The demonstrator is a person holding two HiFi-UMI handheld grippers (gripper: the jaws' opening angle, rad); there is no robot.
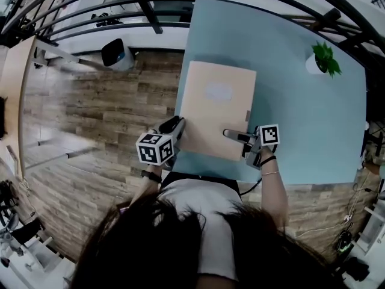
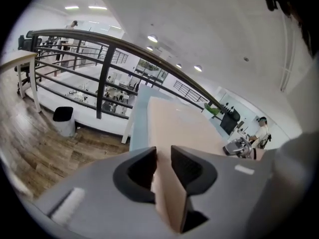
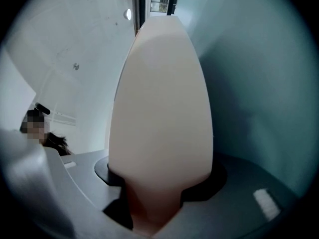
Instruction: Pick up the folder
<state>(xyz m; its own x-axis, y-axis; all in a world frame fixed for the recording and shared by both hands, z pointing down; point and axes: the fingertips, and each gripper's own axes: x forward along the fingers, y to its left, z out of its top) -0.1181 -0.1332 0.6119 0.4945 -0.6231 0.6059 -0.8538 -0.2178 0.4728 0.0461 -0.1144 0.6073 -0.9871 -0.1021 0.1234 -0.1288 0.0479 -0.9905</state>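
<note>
A pale peach folder (image 1: 216, 110) lies flat on the light blue table (image 1: 301, 89), close to its left edge. My left gripper (image 1: 178, 125) is at the folder's near left corner, and in the left gripper view (image 2: 163, 166) its dark pads pinch the thin edge of the folder (image 2: 182, 126). My right gripper (image 1: 231, 135) reaches in from the near right. In the right gripper view the folder (image 3: 162, 108) fills the gap of the right gripper (image 3: 159, 183), with both pads against it.
A small potted plant (image 1: 323, 59) stands at the table's far right. Left of the table is wooden floor with a waste bin (image 1: 117, 54) beside a dark railing (image 1: 144, 8). A person sits at a desk (image 2: 259, 131) far off.
</note>
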